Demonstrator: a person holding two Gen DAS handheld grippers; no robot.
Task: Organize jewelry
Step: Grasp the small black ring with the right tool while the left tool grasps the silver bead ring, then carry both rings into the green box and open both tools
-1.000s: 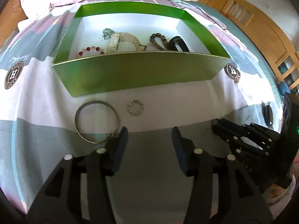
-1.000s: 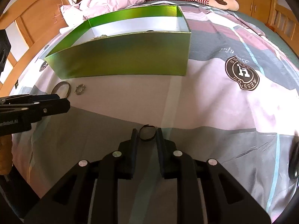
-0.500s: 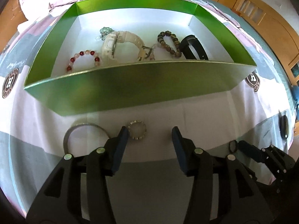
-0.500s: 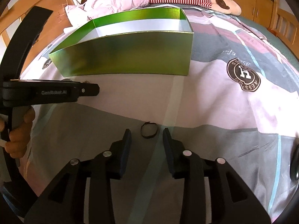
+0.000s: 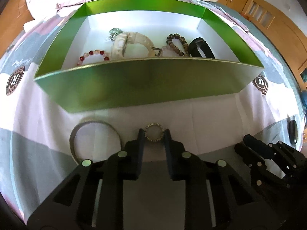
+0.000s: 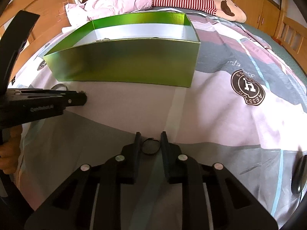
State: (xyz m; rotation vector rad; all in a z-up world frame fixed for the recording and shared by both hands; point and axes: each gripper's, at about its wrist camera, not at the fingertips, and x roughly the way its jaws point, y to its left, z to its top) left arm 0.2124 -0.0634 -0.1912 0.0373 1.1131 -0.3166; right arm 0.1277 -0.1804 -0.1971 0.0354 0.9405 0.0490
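- The left tongs [image 5: 154,133] sit low on the patterned bedspread [image 5: 211,111], their two dark fingers closed in on a small studded metal ring [image 5: 154,134]; each fingertip touches a side of the ring, so it is gripped between them.
- At 9 o'clock of that ring lies a large plain silver bangle [image 5: 95,140], flat on the bed and just beside the left finger, partly hidden by the tongs' body.
- At 12 o'clock stands an open green cardboard box with a white inside [image 5: 145,82], its near wall close to the ring.
- Inside the box, from 9 toward 3 o'clock: a red and pale beaded bracelet [image 5: 93,55], a cream-coloured wristwatch with a translucent strap [image 5: 130,42], a brown beaded bracelet [image 5: 177,43] and a black band [image 5: 200,48]. A small greenish trinket [image 5: 115,32] lies at the watch's far end.
- The right tongs [image 6: 150,143] rest on a grey patch of the bedspread, well apart from the box's right end at 12 o'clock.
- Between their fingertips lies a thin black elastic loop [image 6: 151,146]; the fingers flank it closely and seem to touch its sides, clenched on it.
- In the right wrist view the left tongs reach in from 9 o'clock, with the bangle's edge showing just beyond them.
- A striped plush toy [image 6: 191,2] and crumpled pale pink bedding [image 6: 115,2] lie beyond the box.
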